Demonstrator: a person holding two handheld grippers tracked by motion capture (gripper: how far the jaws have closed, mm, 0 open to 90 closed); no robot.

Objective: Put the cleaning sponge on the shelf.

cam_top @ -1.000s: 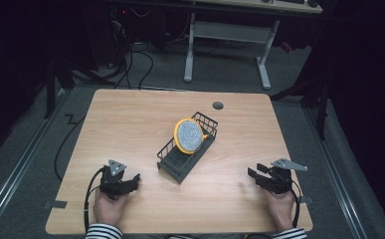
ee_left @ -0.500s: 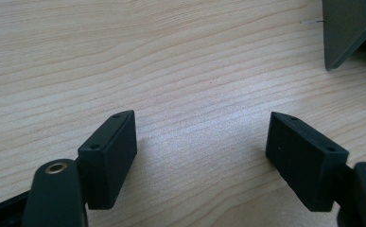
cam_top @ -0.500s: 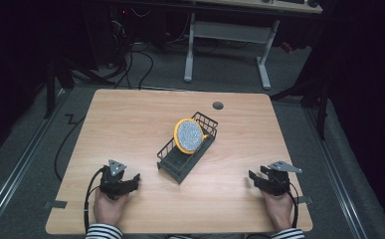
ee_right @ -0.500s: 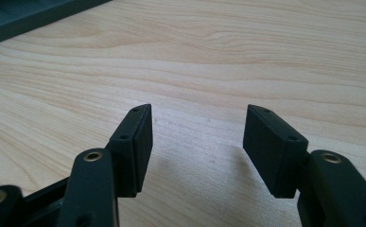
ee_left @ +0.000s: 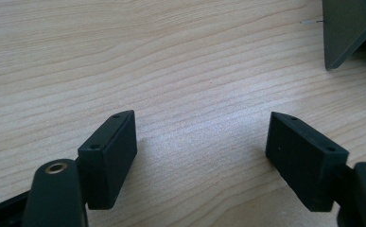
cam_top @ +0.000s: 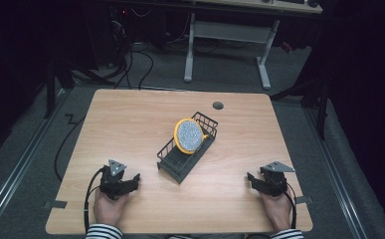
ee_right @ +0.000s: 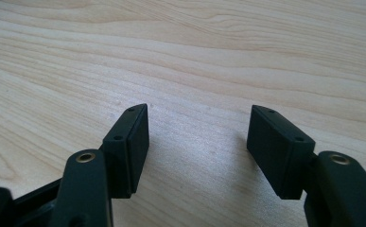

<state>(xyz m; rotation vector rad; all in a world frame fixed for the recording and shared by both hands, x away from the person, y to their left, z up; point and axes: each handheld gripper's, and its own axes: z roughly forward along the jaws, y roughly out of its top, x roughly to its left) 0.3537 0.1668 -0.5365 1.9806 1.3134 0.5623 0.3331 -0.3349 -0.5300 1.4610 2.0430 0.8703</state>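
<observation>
A black wire dish rack [cam_top: 186, 157] stands mid-table on the light wooden table [cam_top: 130, 124], with a yellow-rimmed speckled grey plate [cam_top: 189, 135] on edge inside it. The left gripper [cam_top: 133, 180] rests near its left, jaws wide and empty. The right gripper [cam_top: 251, 178], well apart from the rack, has just been opening; nothing lies between its jaws.

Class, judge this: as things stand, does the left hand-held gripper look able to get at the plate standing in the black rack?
Probably yes. The left hand-held gripper rests open on the table, with bare wood between it and the rack. The plate stands upright, its top rim above the wires.
</observation>
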